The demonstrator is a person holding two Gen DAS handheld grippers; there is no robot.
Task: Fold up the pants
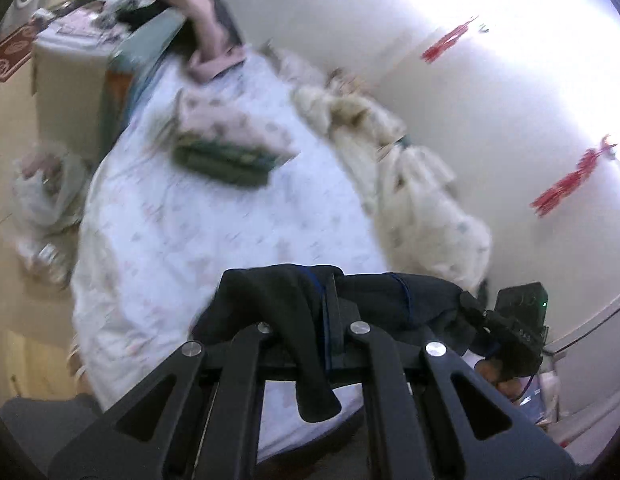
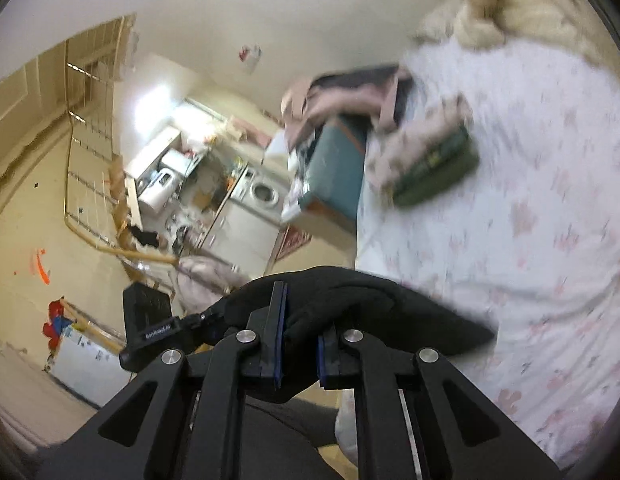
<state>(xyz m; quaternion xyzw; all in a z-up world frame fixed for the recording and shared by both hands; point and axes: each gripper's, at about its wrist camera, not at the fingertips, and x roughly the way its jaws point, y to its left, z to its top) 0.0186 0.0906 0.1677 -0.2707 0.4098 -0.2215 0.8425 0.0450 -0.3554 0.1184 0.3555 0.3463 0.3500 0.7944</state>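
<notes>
Presently my left gripper and right gripper each pinch the dark pants aloft above the bed at twelve o'clock; folding hardly begun.

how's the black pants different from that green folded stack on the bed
The black pants hang bunched and unfolded between the left gripper and the right gripper, off the bed; the green folded stack lies flat on the floral sheet, ungripped. The pants are plain black; the stack is green.
</notes>
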